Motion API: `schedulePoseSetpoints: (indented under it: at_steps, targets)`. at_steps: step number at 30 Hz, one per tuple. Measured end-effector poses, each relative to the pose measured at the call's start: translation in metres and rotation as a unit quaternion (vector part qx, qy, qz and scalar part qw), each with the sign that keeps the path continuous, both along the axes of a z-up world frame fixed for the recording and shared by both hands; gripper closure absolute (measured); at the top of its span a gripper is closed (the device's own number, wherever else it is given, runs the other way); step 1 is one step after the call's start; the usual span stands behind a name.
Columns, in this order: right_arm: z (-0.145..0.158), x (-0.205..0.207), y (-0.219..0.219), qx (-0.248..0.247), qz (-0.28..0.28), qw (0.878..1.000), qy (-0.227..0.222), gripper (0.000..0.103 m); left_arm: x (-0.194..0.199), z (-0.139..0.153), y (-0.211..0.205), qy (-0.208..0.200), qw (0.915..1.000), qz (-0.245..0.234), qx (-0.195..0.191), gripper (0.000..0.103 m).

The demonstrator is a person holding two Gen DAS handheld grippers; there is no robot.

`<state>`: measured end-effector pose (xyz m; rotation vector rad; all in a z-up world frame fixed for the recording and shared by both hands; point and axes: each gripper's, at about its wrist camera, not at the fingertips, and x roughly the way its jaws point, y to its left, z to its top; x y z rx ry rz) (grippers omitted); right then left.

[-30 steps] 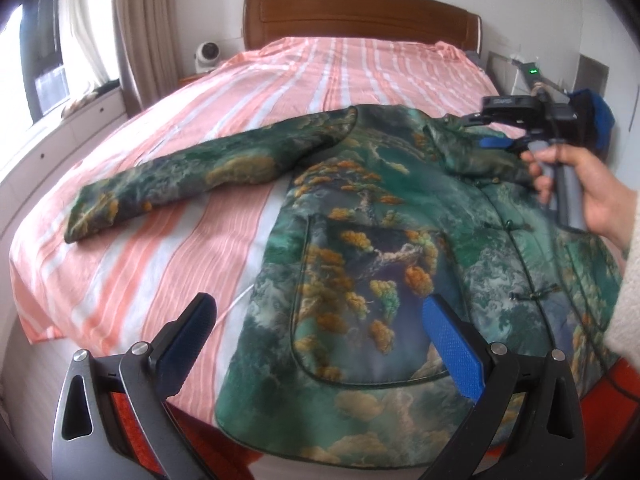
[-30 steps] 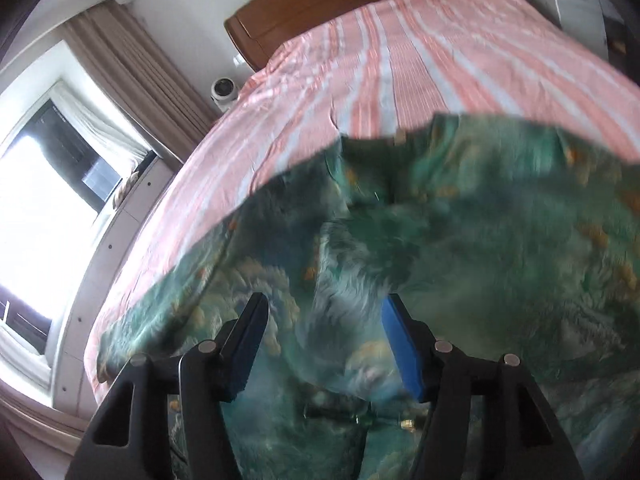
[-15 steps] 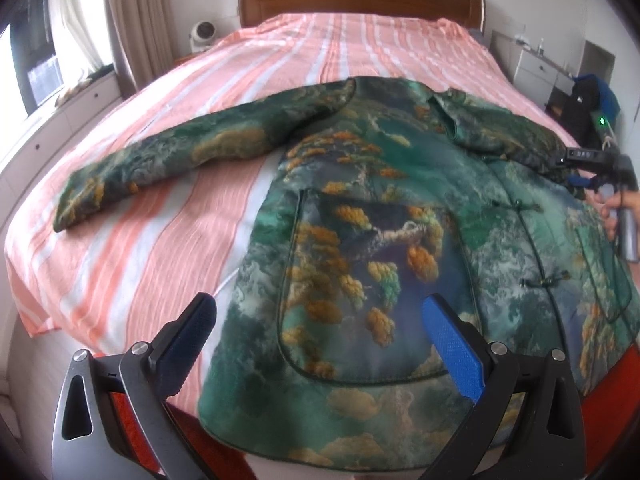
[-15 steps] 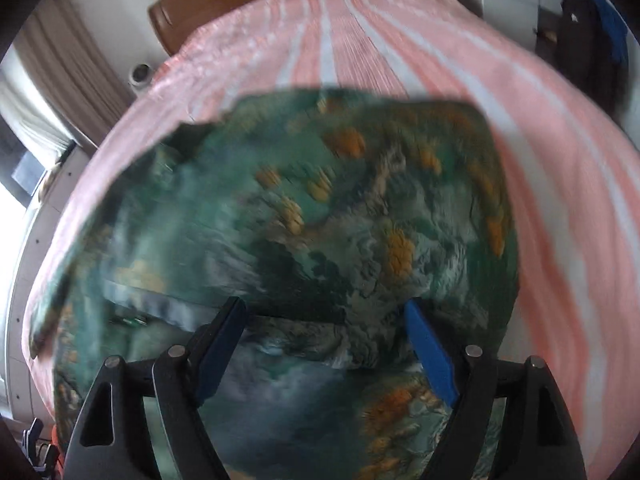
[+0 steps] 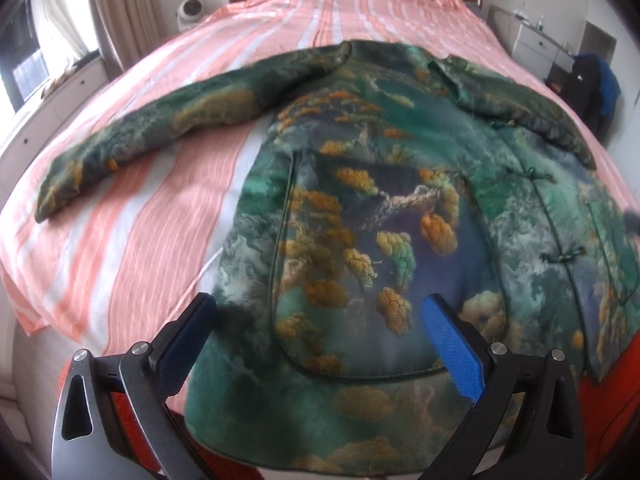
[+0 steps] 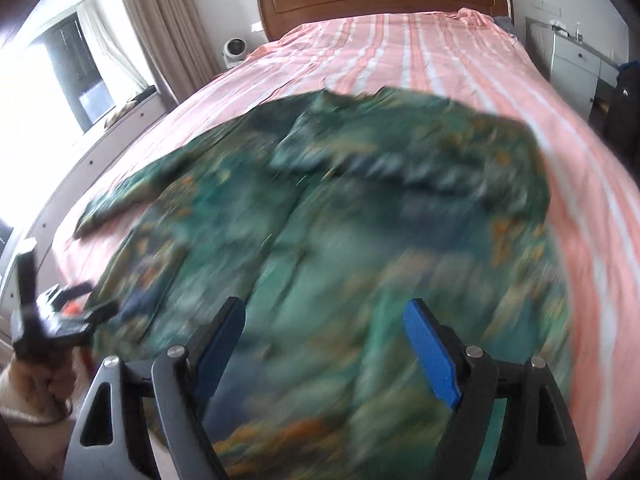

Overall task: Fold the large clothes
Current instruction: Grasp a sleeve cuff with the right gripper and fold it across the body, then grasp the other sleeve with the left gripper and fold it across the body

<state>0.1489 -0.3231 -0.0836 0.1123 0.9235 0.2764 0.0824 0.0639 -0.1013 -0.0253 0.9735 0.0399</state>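
Note:
A large green jacket (image 5: pixel 360 208) with an orange and gold landscape print lies front up on the bed. Its left sleeve (image 5: pixel 160 132) stretches out to the left; the right sleeve (image 5: pixel 520 112) is folded in over the chest. My left gripper (image 5: pixel 320 332) is open and empty, hovering over the jacket's hem. My right gripper (image 6: pixel 324 336) is open and empty above the jacket's right half (image 6: pixel 360 220); that view is motion-blurred. The left gripper also shows in the right wrist view (image 6: pixel 48 320), held in a hand.
The bed (image 5: pixel 120 240) has a pink and white striped cover and a wooden headboard (image 6: pixel 380 4). A window and curtains (image 6: pixel 152 28) are on the left, a white cabinet (image 6: pixel 576 60) and dark bag (image 5: pixel 592 84) on the right. Red fabric (image 5: pixel 600 392) shows below the bed's near edge.
My right gripper let go of the right sleeve, which now lies folded over the chest, and pulled back toward the bed's near edge. My left gripper moved slightly closer to the hem.

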Motion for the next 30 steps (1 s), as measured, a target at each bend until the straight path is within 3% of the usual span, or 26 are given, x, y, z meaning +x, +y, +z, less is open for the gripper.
schedulePoseSetpoints:
  at_steps: [3,6,8,11,13,15,17,20,22,24,25,28,30]
  targets:
    - [-0.005,-0.034,0.018,0.021,0.000,1.000,-0.015,0.022,0.002,0.027,0.018,-0.036,0.9993,-0.002,-0.005,0.001]
    - [-0.002,-0.051,0.035,0.039,0.011,0.999,-0.024,0.022,0.018,0.059,0.053,-0.079,0.9965,0.011,0.027,0.000]
    - [0.004,-0.053,0.047,0.024,0.028,0.999,-0.032,0.022,0.034,0.081,0.099,-0.105,0.9930,0.038,0.038,0.000]
    - [0.010,-0.056,0.058,0.001,0.037,0.998,-0.045,0.022,0.057,0.090,0.181,-0.108,0.9881,0.109,0.009,0.000]
    - [0.012,-0.059,0.059,0.006,0.036,0.998,-0.049,0.022,0.068,0.079,0.247,-0.088,0.9787,0.183,-0.034,0.000]
    - [0.011,-0.061,0.061,0.011,0.039,0.998,-0.048,0.022,0.072,0.055,0.307,-0.057,0.9611,0.256,-0.088,0.000]
    - [0.008,-0.064,0.065,0.005,0.043,0.998,-0.044,0.022,0.076,0.026,0.349,-0.021,0.9427,0.311,-0.119,0.001]
    - [-0.001,-0.064,0.074,0.007,0.053,0.998,-0.027,0.022,0.081,-0.011,0.381,0.015,0.9215,0.353,-0.161,0.001]
    - [-0.003,-0.064,0.079,0.007,0.060,0.998,-0.020,0.022,0.087,-0.022,0.381,0.026,0.9190,0.349,-0.181,0.004]
    - [-0.004,-0.067,0.086,0.001,0.070,0.997,-0.020,0.022,0.094,-0.025,0.373,0.031,0.9242,0.341,-0.170,0.051]
    - [-0.003,-0.069,0.089,0.000,0.074,0.997,-0.023,0.022,0.097,-0.025,0.369,0.042,0.9259,0.341,-0.157,0.086]
    - [-0.002,-0.074,0.091,0.002,0.078,0.996,-0.032,0.022,0.101,0.000,0.357,0.026,0.9292,0.344,-0.131,0.095]
    - [0.000,-0.078,0.088,0.009,0.076,0.996,-0.038,0.022,0.107,0.045,0.334,-0.016,0.9432,0.318,-0.095,0.096]
